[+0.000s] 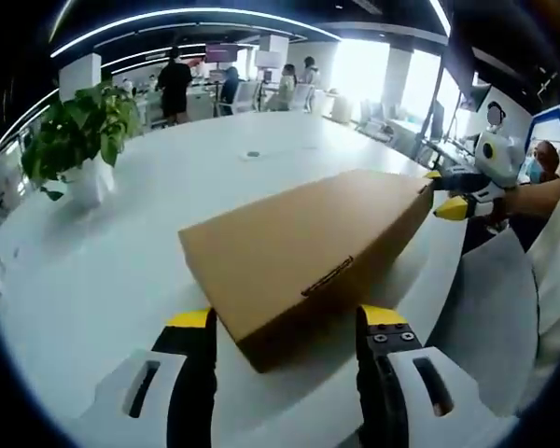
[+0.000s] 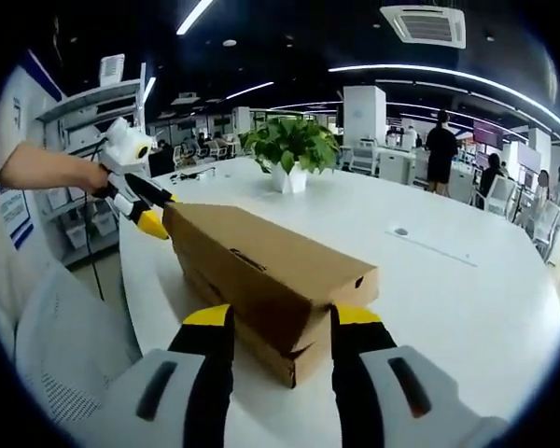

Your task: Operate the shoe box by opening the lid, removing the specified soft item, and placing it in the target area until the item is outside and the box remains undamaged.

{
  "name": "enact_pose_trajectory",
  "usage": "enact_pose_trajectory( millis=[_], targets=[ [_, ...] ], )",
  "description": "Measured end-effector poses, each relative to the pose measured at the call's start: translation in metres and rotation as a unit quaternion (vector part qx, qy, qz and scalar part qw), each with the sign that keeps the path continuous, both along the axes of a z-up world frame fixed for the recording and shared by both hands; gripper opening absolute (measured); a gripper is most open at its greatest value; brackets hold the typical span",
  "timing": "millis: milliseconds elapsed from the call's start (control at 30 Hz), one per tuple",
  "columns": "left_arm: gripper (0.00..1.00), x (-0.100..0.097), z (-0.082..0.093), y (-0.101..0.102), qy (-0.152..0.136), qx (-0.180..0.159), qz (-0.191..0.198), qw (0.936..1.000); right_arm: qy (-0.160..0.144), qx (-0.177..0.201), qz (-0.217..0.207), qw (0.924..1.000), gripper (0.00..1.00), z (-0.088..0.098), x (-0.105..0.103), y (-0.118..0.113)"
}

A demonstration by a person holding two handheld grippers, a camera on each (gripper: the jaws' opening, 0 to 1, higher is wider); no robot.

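Shoe box of brown cardboard lies flat on the white round table, close to the table's edge, and its lid is not yet lifted, so the soft item inside cannot be seen. The left gripper stands at one short end of the box with its jaws spread apart, one on each side of the corner, and it is not pressing anything. The right gripper stands at the opposite short end, also released, its yellow tips just beside the corner of the lid. In the left gripper view the right gripper shows at the far end of the box, touching or almost touching the lid edge there. I judge that the two grippers take both ends so the long lid can rise evenly without tearing. A potted plant stands well apart from the box, and people are far behind in the office.
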State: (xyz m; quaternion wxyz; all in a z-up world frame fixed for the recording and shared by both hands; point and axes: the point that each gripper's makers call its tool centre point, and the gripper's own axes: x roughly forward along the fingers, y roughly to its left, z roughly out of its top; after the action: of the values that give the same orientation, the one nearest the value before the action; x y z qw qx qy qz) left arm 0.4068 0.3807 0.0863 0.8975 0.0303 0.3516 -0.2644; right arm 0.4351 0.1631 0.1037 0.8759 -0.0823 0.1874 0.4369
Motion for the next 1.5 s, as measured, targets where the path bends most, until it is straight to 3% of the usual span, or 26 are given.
enact_pose_trajectory(
  millis=[700, 1333, 1500],
  targets=[
    [0.56, 0.022, 0.04, 0.007, -0.046, -0.005, 0.014, 0.9988, -0.048, -0.001, 0.002, 0.9989, 0.37, 0.039, 0.029, 0.004],
    [0.24, 0.061, 0.06, 0.035, -0.089, 0.016, 0.06, 0.9941, -0.071, -0.01, -0.001, 0.9974, 0.34, 0.06, 0.064, 0.007],
    [0.17, 0.075, 0.066, 0.044, -0.094, 0.006, 0.076, 0.9926, -0.075, -0.011, -0.002, 0.9971, 0.33, 0.064, 0.073, 0.008]
  ],
)
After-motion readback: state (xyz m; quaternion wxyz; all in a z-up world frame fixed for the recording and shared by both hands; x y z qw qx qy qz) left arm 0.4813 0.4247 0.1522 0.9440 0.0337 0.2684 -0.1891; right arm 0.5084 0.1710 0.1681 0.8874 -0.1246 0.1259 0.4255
